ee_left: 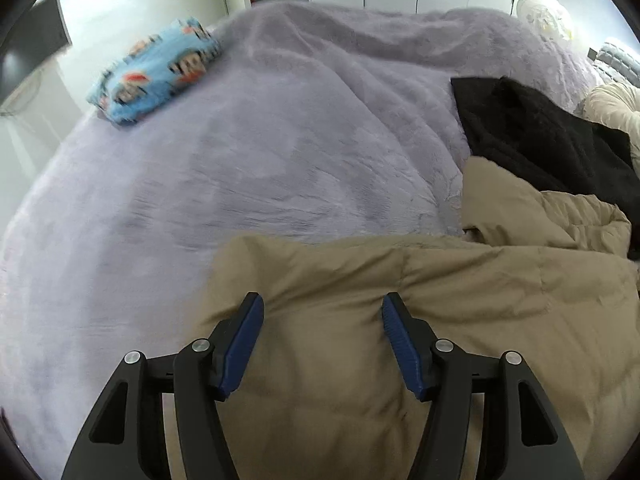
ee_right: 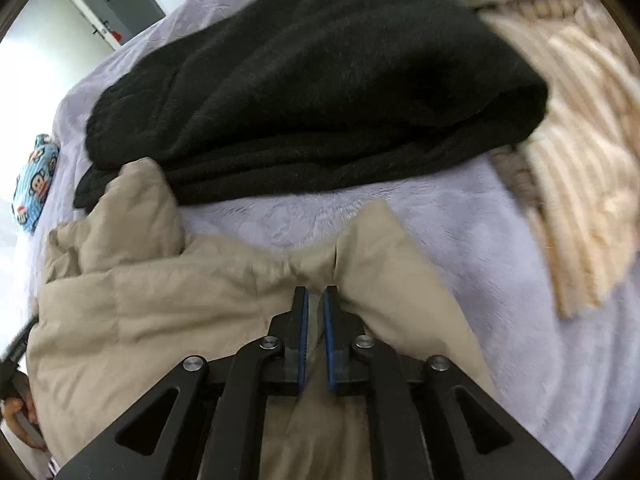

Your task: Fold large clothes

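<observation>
Far left on the lilac fleece bedspread [ee_left: 200, 184]: a folded blue cartoon-print fleece [ee_left: 154, 74], lying well clear of the work, probably set aside so as not to tangle with the fold. Nearer and lower: left tongs [ee_left: 322, 308], blue pads spread wide apart, gripping nothing, hovering over or perhaps resting on the near panel of the beige quilted jacket [ee_left: 400, 320] — hard to tell which through the blur and the fisheye bend. Likely poised there either to pin the fabric flat or to pick a fresh hold along the jacket's left edge. Further right and beyond the jacket: a black fleece garment [ee_left: 540, 132] in a loose heap, its lower edge touching and partly overlain by a puffed beige flap, probably a sleeve or hood. Right again, seen from the other wrist: right tongs [ee_right: 316, 292] drawn together and clamped on a gathered pinch of the jacket at a narrow waist between two lobes, fabric puckered into the pads — a hold suited to lifting or dragging that edge across for a fold. Jacket spread on the bed, crumpled, fold judged barely begun. Farthest right: a cream ribbed knit [ee_right: 580, 200], blurred, just beside the black heap.
</observation>
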